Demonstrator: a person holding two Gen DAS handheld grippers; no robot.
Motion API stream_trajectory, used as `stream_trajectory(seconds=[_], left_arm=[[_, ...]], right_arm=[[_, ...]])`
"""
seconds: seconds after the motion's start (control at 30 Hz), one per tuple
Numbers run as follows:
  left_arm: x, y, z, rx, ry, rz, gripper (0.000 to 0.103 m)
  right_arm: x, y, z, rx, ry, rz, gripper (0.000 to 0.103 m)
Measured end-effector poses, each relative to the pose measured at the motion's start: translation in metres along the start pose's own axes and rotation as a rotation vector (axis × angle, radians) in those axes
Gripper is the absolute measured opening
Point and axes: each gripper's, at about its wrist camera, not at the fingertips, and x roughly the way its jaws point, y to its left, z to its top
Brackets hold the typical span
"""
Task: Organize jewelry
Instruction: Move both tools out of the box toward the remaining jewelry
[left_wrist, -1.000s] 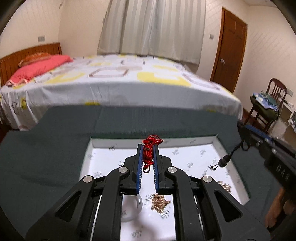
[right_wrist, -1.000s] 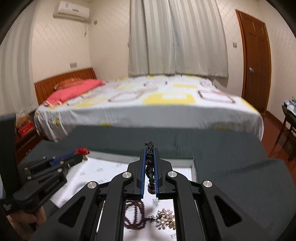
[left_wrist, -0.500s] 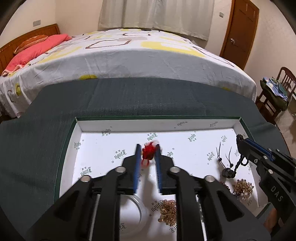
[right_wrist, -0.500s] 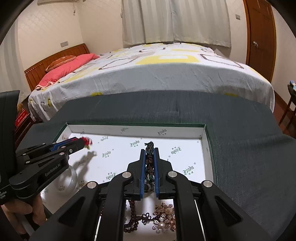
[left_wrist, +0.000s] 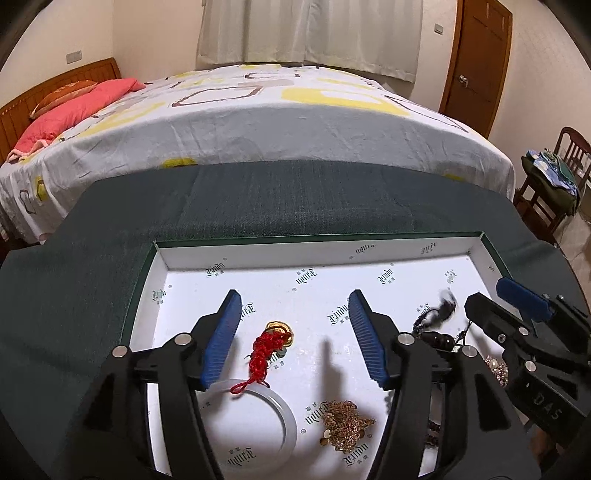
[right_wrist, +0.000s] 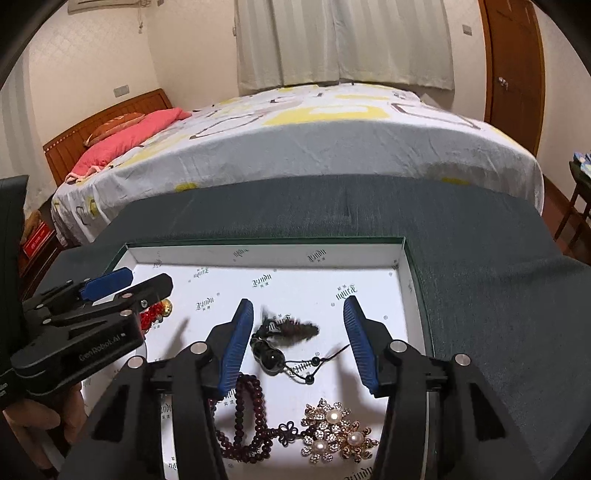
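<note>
Left gripper (left_wrist: 293, 334): jaws spread wide, nothing between the blue pads (left_wrist: 223, 334). It hangs over the left half of the tray (left_wrist: 258, 254), a shallow white-lined box with a dark green rim and printed lettering on the lining.

Red knotted charm (left_wrist: 264, 352) lies loose on the tray floor between the left jaws, touching neither. A gold piece (left_wrist: 282, 330) sits at its far end; its red loop end rests on the rim of a clear ring-shaped bangle (left_wrist: 255, 417) nearer the camera. A heap of gold chain (left_wrist: 345, 421) lies just beside the bangle, to its right.

Right gripper (right_wrist: 299, 339): jaws also wide apart, gripping nothing. It sits over the right half of the tray (right_wrist: 402, 266). Dark tassel charm (right_wrist: 291, 330) lies on the lining between the pads (right_wrist: 238, 341), free of both; its fuzzy end is blurred. A black glossy gourd bead (right_wrist: 267, 354) is attached, with thin black cords trailing right.

Nearer the right camera: a strand of dark red beads (right_wrist: 243, 413) looped beside the left pad, and a cluster of 3 gold flower brooches with pearls (right_wrist: 334, 430), touching the strand's knot.

In the way: each gripper's own black arms hide the near edge of the tray. The right gripper crowds the right edge of the left view; the left gripper, with a bare hand (right_wrist: 55, 417) under it, covers part of the red charm in the right view.

Around: tray sits on a dark grey-green cloth (left_wrist: 295, 199). Beyond it a bed (left_wrist: 258, 110) with a white, yellow and grey cover, a pink pillow (left_wrist: 74, 110), curtains (right_wrist: 343, 40), a wooden door (left_wrist: 476, 59), and a chair (left_wrist: 554, 184) piled with clothes.
</note>
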Motion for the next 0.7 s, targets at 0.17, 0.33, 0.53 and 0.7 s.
stream_trajectory(seconds=[0.17, 0.33, 0.53, 0.7], left_arm=[[-0.003, -0.003, 0.001, 0.009, -0.008, -0.002, 0.066], [-0.018, -0.002, -0.001, 0.004, -0.042, -0.003, 0.071], [-0.048, 0.003, -0.006, -0.020, -0.100, -0.012, 0.080], [-0.075, 0.008, -0.017, -0.019, -0.147, 0.012, 0.080]], right_arm=[[-0.004, 0.000, 0.001, 0.007, -0.013, 0.007, 0.050], [-0.019, 0.001, 0.001, 0.011, -0.044, 0.013, 0.050], [-0.044, 0.004, -0.005, 0.009, -0.081, 0.016, 0.054], [-0.071, 0.002, -0.019, 0.018, -0.114, -0.001, 0.057]])
